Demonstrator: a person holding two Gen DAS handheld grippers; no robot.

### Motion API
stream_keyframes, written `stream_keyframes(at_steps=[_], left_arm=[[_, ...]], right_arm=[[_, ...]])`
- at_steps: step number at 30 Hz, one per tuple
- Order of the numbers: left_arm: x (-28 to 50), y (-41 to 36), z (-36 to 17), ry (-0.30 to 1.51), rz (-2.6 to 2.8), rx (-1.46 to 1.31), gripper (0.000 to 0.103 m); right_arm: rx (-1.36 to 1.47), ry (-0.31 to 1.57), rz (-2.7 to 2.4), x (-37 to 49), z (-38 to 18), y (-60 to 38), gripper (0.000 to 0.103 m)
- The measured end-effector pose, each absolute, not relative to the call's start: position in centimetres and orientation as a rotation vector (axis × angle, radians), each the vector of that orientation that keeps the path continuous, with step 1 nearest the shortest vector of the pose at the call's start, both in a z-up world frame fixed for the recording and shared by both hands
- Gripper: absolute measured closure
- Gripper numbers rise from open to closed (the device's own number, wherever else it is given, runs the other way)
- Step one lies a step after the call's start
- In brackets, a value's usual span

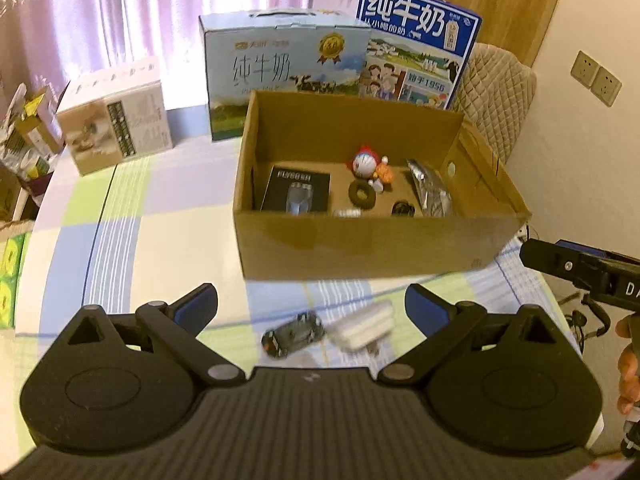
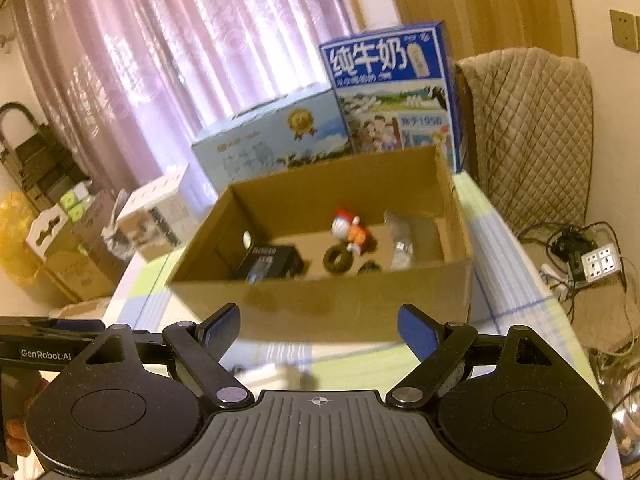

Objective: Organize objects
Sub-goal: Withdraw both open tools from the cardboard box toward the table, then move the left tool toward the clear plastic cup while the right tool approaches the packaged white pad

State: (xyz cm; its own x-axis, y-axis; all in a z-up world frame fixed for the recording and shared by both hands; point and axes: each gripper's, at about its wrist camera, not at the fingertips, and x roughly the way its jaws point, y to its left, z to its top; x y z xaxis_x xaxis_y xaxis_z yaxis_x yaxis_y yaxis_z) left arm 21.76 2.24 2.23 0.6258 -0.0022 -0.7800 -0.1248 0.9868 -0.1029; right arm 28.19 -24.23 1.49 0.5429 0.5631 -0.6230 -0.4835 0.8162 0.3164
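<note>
An open cardboard box [image 1: 360, 244] [image 2: 320, 304] stands on the checked tablecloth. Inside lie a black carton with a car picture [image 1: 297, 192] [image 2: 266, 264], a Doraemon figure [image 1: 370, 164] [image 2: 350, 228], a dark ring [image 1: 362, 192] [image 2: 337, 259], a small black piece [image 1: 402, 208] [image 2: 370, 267] and a silver foil pouch [image 1: 432, 192] [image 2: 402, 246]. On the cloth in front of the box lie a small dark toy car [image 1: 293, 333] and a white charger plug [image 1: 362, 326] [image 2: 272, 376]. My left gripper [image 1: 311, 308] is open above those two, holding nothing. My right gripper [image 2: 319, 330] is open and empty before the box's front wall.
Two milk cartons [image 1: 284, 72] [image 1: 416, 40] stand behind the box, a white-and-tan box [image 1: 116, 120] to the left. A quilted chair [image 1: 500, 92] [image 2: 532, 132] is at the right. Cables and a power strip [image 2: 596, 264] lie on the floor. The other gripper [image 1: 584, 272] is at the right edge.
</note>
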Motion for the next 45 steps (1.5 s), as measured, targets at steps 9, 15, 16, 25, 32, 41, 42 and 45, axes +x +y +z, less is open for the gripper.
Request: stream_keyframes(at_steps=[9,15,16,25,32,41,42,45], left_arm=[[18.1,2.4,0.0,0.961,0.082,-0.175,0.004],[16.6,2.1,-1.7,1.014,0.093,-0.181,0.004],[16.4,2.1,-2.1,1.024,0.095,-0.182,0.004],[15.4,2.6,-4.6,1.086,0.132,-0.203,0.005],[14.9,2.7,-5.6,1.111,0.14,-0.212,0.005],[14.8,3.2,-6.7,1.128,0.154,-0.223,0.005],[14.8,3.2,-6.8,1.13,0.157,-0.223,0.005],[15.0,3.4,-7.1,1.136,0.163,-0.226,0.005]], right_arm=[[0.043,0.879,0.688,24.6,-1.4,-24.0,0.02],[-0.002,0.944,0.711,23.2,-3.5,-23.7,0.02],[-0.01,0.948,0.713,23.0,-3.7,-23.7,0.02],[-0.1,0.956,0.735,21.9,-5.6,-22.8,0.02],[-0.187,0.933,0.766,20.9,-6.7,-21.6,0.02],[-0.364,0.846,0.844,19.7,-8.5,-19.5,0.02],[-0.382,0.842,0.844,19.7,-8.7,-19.3,0.02],[-0.433,0.823,0.852,19.9,-9.3,-18.8,0.02]])
